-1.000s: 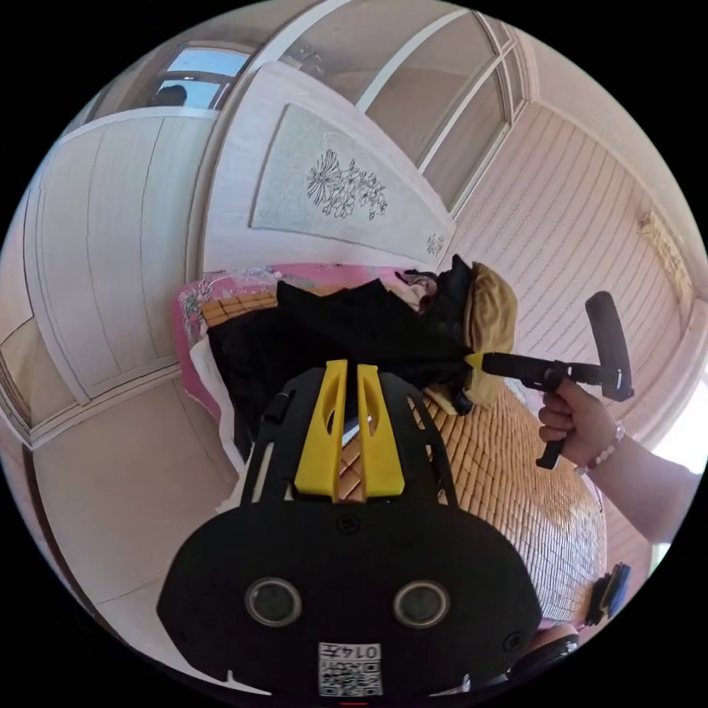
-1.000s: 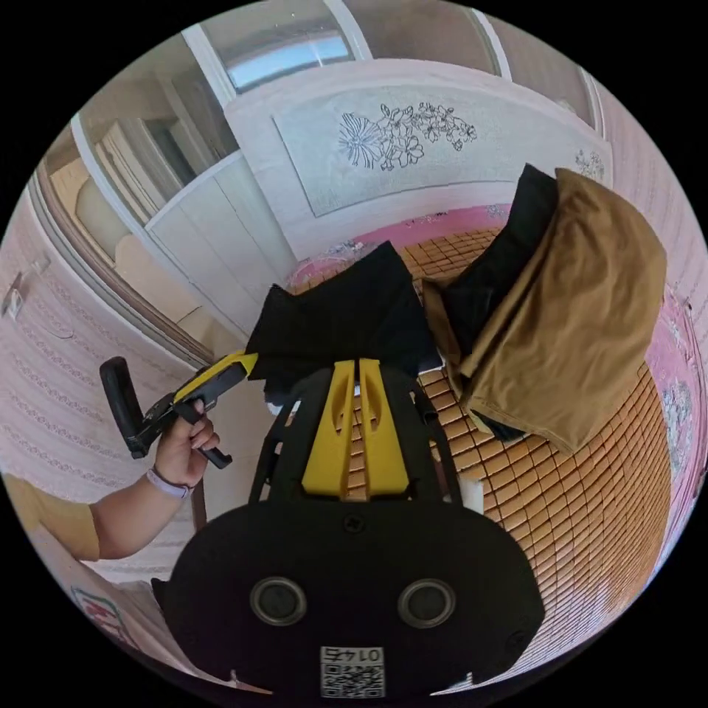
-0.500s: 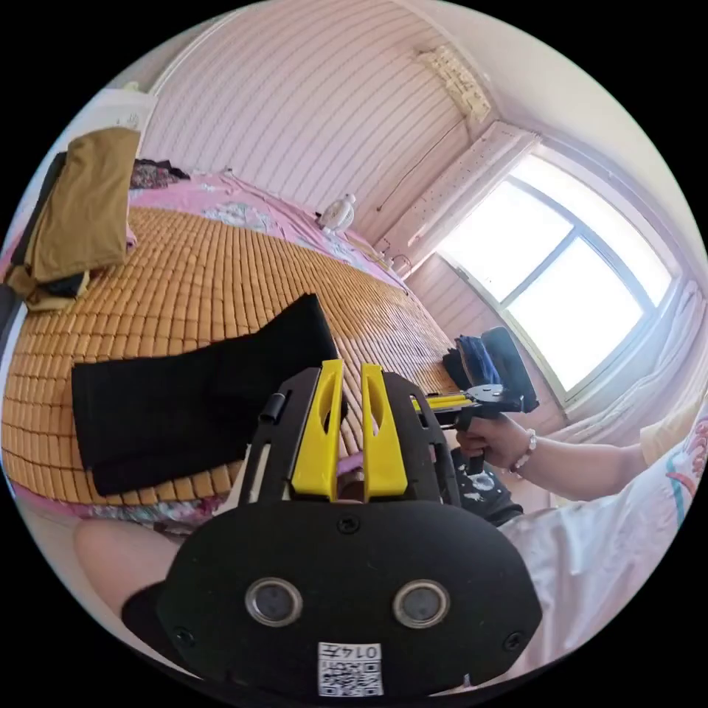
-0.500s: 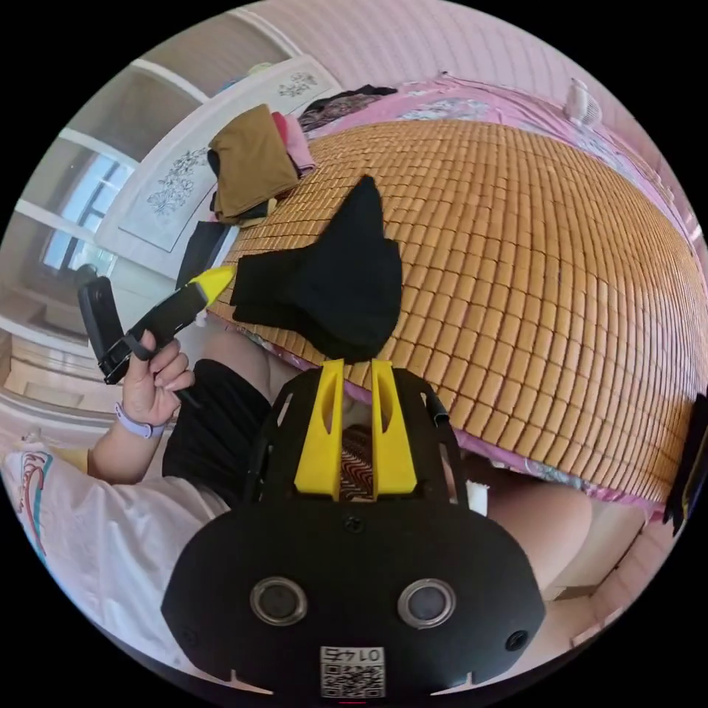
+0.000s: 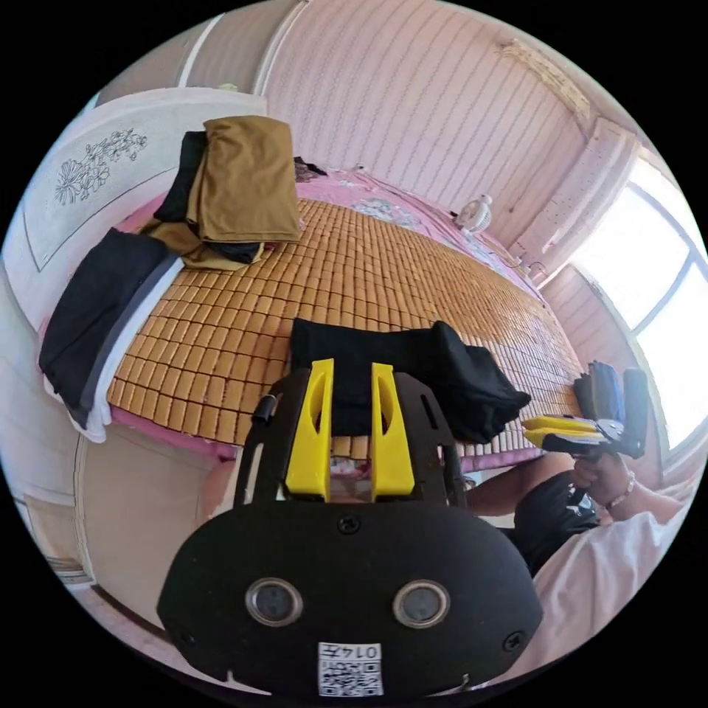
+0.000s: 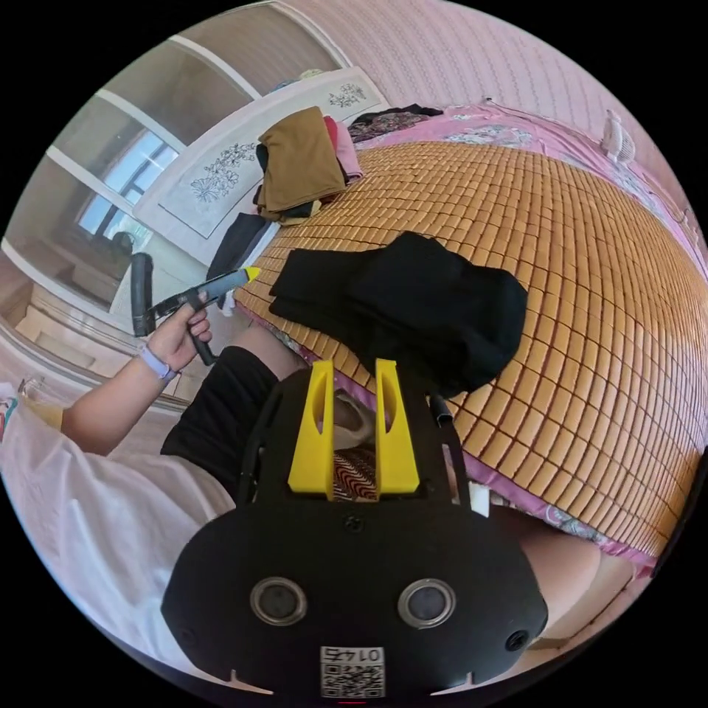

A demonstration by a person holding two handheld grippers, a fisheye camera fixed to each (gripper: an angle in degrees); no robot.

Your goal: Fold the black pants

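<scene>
Lying bunched on the bed's woven mat (image 5: 346, 265), close to the near edge, the black pants (image 5: 413, 365) sit just beyond the left gripper (image 5: 350, 402) in the left gripper view. That gripper's yellow jaws stand parted with nothing between them, hovering short of the cloth. The right gripper (image 5: 549, 431) shows toward the right, held in a hand (image 5: 608, 479) off the bed's edge, its jaws slightly apart and empty. At the far left corner a tan garment (image 5: 247, 181) rests on a small pile, and a dark folded stack (image 5: 99, 310) lies along the left edge.

In the right gripper view, the black pants (image 6: 413, 302) look partly folded yet lumpy, one end flat and the other heaped. The right gripper (image 6: 352, 413) hangs open over the person's lap, short of the bed's edge. The left gripper (image 6: 249, 274) points at the pants' flat end, apart from the cloth.

The fold seems unfinished, I judge, with neither gripper holding cloth. Next comes pinching an edge at each end and smoothing the heap. Nothing blocks the way; the piles sit well apart.
</scene>
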